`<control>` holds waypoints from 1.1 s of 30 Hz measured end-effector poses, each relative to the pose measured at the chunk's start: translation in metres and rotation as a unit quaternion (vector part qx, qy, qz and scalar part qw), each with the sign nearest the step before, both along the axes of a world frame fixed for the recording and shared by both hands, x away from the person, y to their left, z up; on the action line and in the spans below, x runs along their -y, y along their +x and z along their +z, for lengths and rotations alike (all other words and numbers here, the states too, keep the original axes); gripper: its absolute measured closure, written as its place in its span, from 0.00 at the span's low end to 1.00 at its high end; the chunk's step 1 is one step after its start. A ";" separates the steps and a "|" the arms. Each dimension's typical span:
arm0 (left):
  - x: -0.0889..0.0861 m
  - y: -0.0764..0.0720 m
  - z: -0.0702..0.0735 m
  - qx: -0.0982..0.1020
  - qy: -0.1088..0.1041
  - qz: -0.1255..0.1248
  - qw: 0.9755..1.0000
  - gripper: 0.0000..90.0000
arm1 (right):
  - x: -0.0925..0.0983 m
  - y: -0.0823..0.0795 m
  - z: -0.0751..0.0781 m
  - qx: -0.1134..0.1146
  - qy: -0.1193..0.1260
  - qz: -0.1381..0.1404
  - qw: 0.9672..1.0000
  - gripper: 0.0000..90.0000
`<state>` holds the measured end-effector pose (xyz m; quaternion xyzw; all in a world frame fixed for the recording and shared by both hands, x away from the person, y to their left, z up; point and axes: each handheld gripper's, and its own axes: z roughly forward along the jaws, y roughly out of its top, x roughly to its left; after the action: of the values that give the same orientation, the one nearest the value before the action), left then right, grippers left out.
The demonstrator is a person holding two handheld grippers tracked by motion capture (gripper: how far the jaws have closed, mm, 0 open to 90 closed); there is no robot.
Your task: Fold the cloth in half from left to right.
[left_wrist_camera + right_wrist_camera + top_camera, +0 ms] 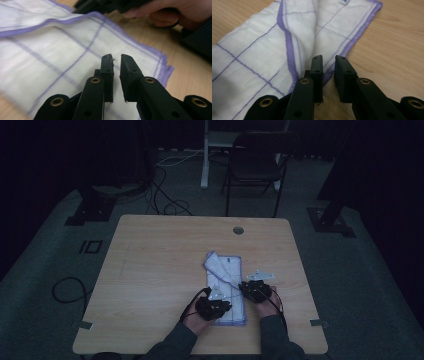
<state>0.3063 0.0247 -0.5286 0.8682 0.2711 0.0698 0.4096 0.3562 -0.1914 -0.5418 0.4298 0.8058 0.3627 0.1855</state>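
table (pixel 150 270): left half and far edge bare, free passage | cloth (pixel 225 270) lies right of centre, near side | cable hole (pixel 238 230) far

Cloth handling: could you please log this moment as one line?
cloth: folded, flat on table | left gripper: slightly open over cloth, empty | right gripper: slightly open at cloth edge, empty
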 end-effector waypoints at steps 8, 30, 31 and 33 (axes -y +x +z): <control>-0.027 -0.002 -0.001 0.021 0.022 0.026 0.999 0.89 | -0.004 0.001 0.021 0.033 0.011 -0.005 0.999 0.86; -0.050 -0.016 -0.007 0.031 0.024 0.038 0.998 0.96 | -0.044 0.015 0.038 0.052 0.018 0.041 0.998 0.81; -0.050 -0.017 -0.006 0.029 0.015 0.032 0.999 0.92 | -0.046 0.017 0.039 0.053 0.017 0.043 0.998 0.81; -0.046 -0.020 -0.006 0.028 0.001 0.022 0.999 0.83 | -0.053 0.020 0.039 0.056 0.017 0.049 0.997 0.78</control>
<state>0.2862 0.0708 -0.5348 0.8603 0.2782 0.1031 0.4145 0.3761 -0.1389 -0.5026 0.3714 0.8083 0.4082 0.2052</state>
